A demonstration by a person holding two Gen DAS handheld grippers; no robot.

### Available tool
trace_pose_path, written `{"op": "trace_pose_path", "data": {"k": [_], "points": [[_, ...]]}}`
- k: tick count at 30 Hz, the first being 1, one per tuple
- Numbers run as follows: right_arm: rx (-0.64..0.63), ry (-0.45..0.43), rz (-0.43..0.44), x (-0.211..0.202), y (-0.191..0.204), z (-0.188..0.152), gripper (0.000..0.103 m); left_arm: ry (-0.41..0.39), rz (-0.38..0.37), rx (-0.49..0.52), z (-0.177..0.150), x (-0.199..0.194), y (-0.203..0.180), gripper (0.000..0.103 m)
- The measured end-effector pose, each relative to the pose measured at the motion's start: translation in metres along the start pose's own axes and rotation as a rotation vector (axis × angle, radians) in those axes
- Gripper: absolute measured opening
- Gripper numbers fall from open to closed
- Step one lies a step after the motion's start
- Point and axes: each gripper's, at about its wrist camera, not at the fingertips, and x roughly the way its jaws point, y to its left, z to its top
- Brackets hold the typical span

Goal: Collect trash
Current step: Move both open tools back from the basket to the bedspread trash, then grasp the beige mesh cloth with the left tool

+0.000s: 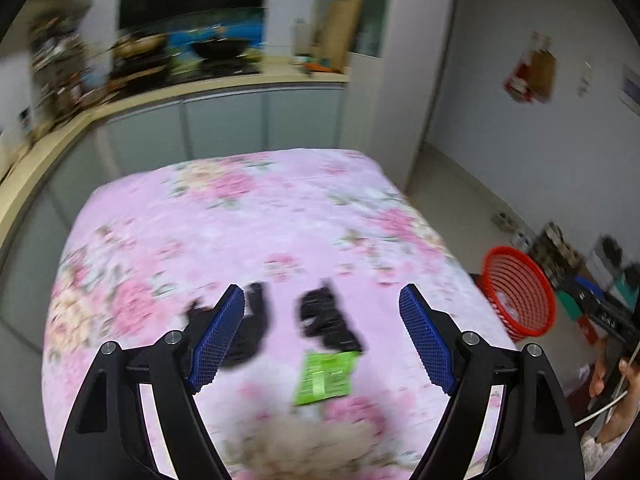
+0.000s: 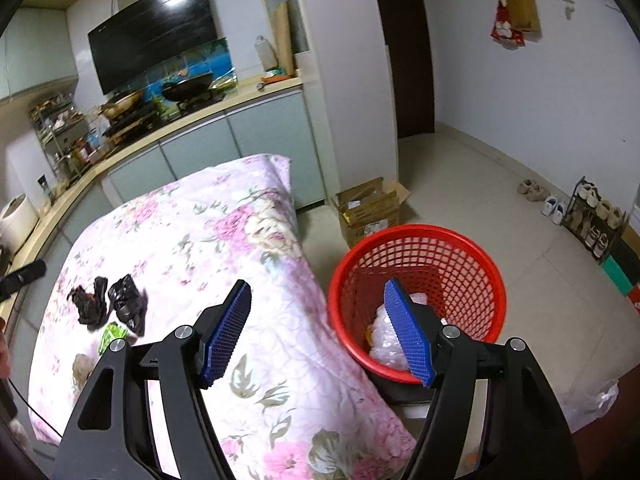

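On the pink floral cloth (image 1: 240,216) lie two crumpled black bags (image 1: 328,320) (image 1: 248,332) and a green wrapper (image 1: 326,376). My left gripper (image 1: 322,312) is open and empty, just above and around them; the view is blurred. In the right wrist view the black bags (image 2: 127,306) (image 2: 89,304) and green wrapper (image 2: 113,336) lie at the left. My right gripper (image 2: 318,300) is open and empty, over the table's right edge beside the red mesh basket (image 2: 416,264), which holds white plastic trash (image 2: 386,340). The basket also shows in the left wrist view (image 1: 520,292).
A kitchen counter (image 2: 192,120) with a stove and woks runs behind the table. An open cardboard box (image 2: 370,208) stands on the floor behind the basket. Shoes and a shoe rack (image 2: 596,220) line the right wall. The tiled floor (image 2: 500,200) lies to the right.
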Motion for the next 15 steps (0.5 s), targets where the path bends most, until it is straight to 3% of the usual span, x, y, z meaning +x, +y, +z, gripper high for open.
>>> {"op": "trace_pose_path", "data": {"k": [5, 9, 15], "points": [[-0.021, 0.017, 0.014, 0.005, 0.011, -0.005, 0.067, 0.014, 0.066, -0.08, -0.016, -0.004, 0.047, 0.077], [-0.04, 0.041, 0.024, 0.012, 0.021, -0.01, 0.067, 0.042, 0.074, -0.111, -0.032, 0.004, 0.065, 0.077], [-0.076, 0.082, 0.043, 0.024, 0.04, -0.02, 0.067, 0.094, 0.01, -0.108, -0.058, 0.022, 0.058, 0.077]]}}
